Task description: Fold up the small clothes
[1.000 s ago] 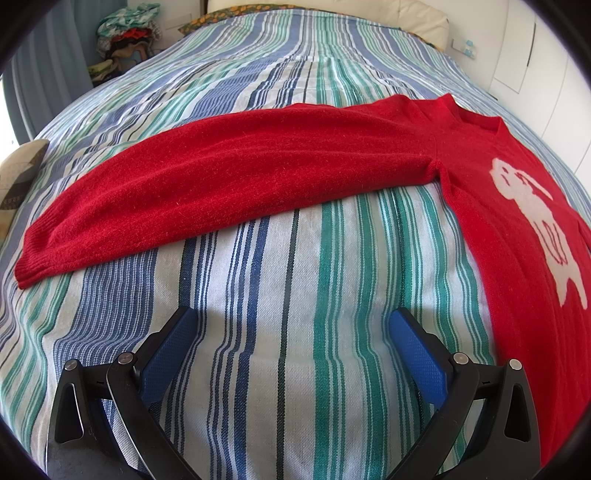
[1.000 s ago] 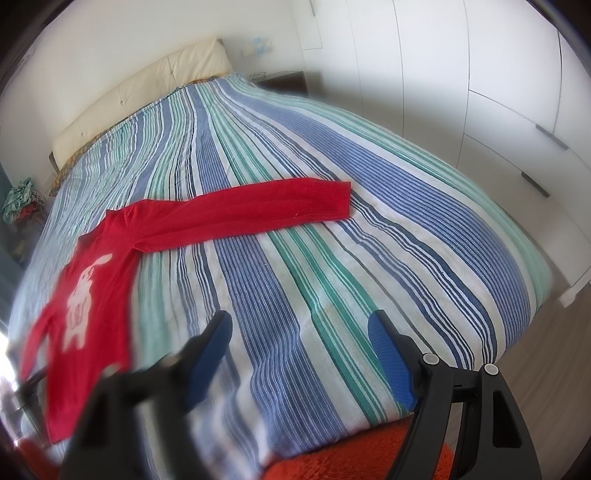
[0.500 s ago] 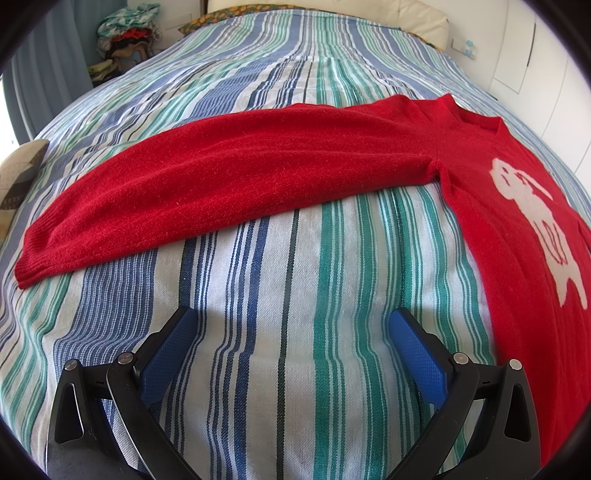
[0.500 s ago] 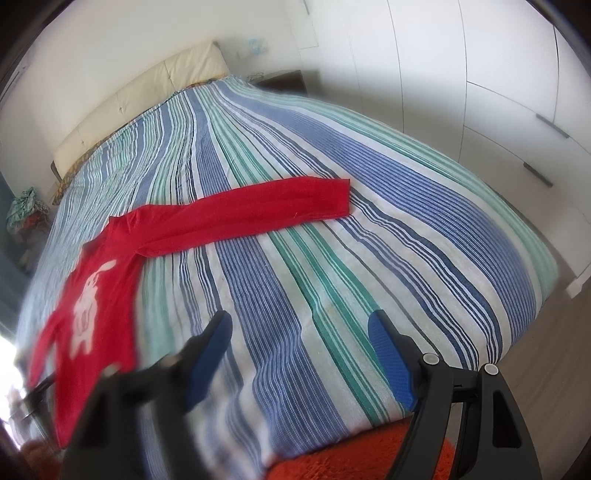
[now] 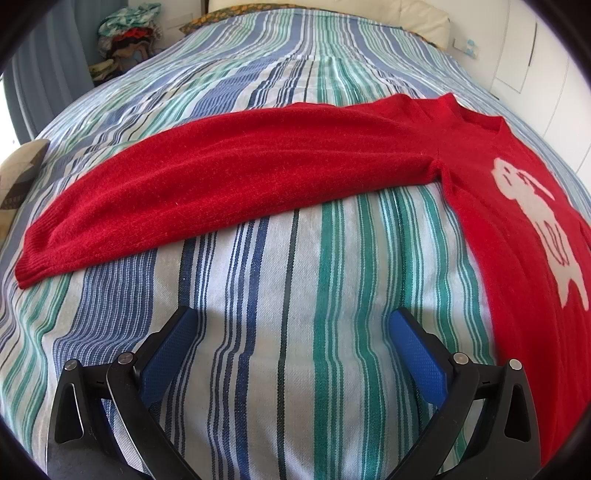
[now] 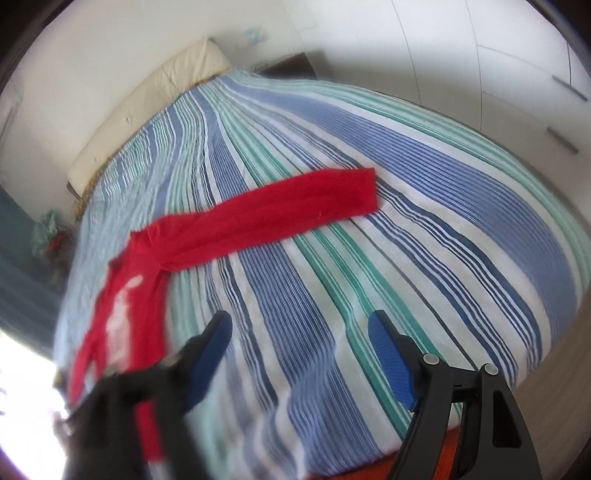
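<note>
A small red sweater (image 5: 280, 173) with a white animal figure (image 5: 535, 221) lies flat on the striped bedspread (image 5: 295, 369), face up, both sleeves spread out. In the left wrist view one sleeve stretches left to its cuff (image 5: 37, 254). My left gripper (image 5: 291, 332) is open and empty, low over the bedspread just short of that sleeve. In the right wrist view the sweater (image 6: 229, 225) shows with its other sleeve ending at a cuff (image 6: 362, 192). My right gripper (image 6: 299, 332) is open and empty, above the bed, well short of that sleeve.
A cream headboard (image 6: 147, 110) and a dark nightstand (image 6: 288, 66) are at the bed's far end. White wardrobe doors (image 6: 498, 74) line the right side. A pile of clothes (image 5: 125, 33) sits beyond the bed's far left corner. An orange rug (image 6: 424, 461) lies below.
The right gripper has swung and risen, so its view of the bed tilted and blurred. The left gripper and the sweater have not moved.
</note>
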A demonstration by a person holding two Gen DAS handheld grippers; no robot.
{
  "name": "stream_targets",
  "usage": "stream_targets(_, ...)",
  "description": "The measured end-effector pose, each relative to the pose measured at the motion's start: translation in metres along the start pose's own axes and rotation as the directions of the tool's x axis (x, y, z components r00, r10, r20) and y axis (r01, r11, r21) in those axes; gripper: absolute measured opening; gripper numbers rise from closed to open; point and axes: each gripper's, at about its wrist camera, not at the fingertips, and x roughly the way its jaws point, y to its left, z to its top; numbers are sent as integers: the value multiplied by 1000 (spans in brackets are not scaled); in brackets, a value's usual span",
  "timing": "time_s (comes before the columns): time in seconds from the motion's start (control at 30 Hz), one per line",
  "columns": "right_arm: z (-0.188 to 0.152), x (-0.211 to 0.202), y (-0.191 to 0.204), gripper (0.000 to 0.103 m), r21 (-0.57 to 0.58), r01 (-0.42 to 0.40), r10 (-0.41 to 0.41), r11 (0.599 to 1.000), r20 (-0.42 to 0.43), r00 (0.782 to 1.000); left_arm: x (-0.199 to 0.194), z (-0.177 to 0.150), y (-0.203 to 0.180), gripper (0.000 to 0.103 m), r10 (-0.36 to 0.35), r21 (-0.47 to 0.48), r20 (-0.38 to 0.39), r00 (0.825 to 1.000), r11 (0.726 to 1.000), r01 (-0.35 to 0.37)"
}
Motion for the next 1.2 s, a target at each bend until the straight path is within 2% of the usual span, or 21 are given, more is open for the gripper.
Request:
stream_targets(0.1,23,20,-12,77,161,-153,148,975,44,988,-1,6,2,103,-8,-26,-56,998,1000,6)
stream_targets(0.2,33,72,-28,79,322,-233,243,918,8,970,-16,4,7,102,-38,-89,-96,995,996,30)
stream_targets(0.27,34,106,-41,78,425,-233,254,875,6,967,-33,-4,9,102,-79,-116,-82,993,991,69)
stream_targets(0.3,34,117,-47,77,469,-217,234,856,23,972,-42,-9,10,102,-95,-126,-66,993,988,86)
stream_targets(0.37,38,131,-56,72,527,-229,207,818,101,973,-59,-22,11,102,-113,-153,-33,993,982,107)
stream_targets(0.43,48,136,-58,68,522,-236,171,819,171,970,-67,-35,15,102,-121,-191,-10,993,975,117)
stream_targets(0.5,60,145,-59,46,507,-195,127,839,167,978,-69,-42,19,102,-120,-221,-8,993,968,115)
stream_targets(0.53,65,148,-59,15,506,-135,78,852,133,988,-70,-42,21,102,-124,-232,-5,992,965,119)
stream_targets(0.57,71,147,-58,6,505,-81,31,860,105,994,-70,-41,22,102,-130,-241,2,992,962,126)
stream_targets(0.63,87,136,-42,6,463,-63,7,884,123,992,-73,-36,25,102,-133,-257,29,991,957,136)
stream_targets(0.67,97,127,-24,6,408,-73,15,910,144,989,-75,-36,28,102,-132,-263,43,990,955,139)
stream_targets(0.73,118,110,28,5,259,-130,86,957,174,981,-74,-35,29,102,-129,-267,54,990,954,139)
stream_targets(0.77,126,103,61,5,179,-171,140,969,177,974,-72,-35,29,102,-132,-267,51,990,954,141)
stream_targets(0.83,134,94,136,5,20,-267,261,964,149,954,-68,-34,28,102,-140,-263,38,989,954,145)
stream_targets(0.9,130,93,218,5,-135,-355,368,925,85,926,-65,-35,28,102,-137,-261,34,990,955,141)
stream_targets(0.97,114,100,296,5,-263,-429,443,865,-6,897,-66,-36,29,102,-141,-267,38,989,953,146)
stream_targets(1.07,77,128,392,9,-382,-501,480,776,-158,863,-68,-39,34,102,-148,-274,39,988,949,153)
stream_targets(1.1,63,144,417,17,-395,-530,478,750,-229,848,-69,-40,36,102,-145,-276,39,989,949,150)
stream_targets(1.13,48,160,436,48,-384,-563,472,732,-309,826,-70,-41,37,102,-142,-279,39,989,949,147)
stream_targets(1.17,33,175,448,77,-368,-574,458,732,-359,813,-70,-41,39,102,-140,-284,39,989,948,145)
stream_targets(1.2,22,180,454,78,-349,-591,468,727,-379,799,-71,-41,41,102,-142,-290,40,989,946,147)
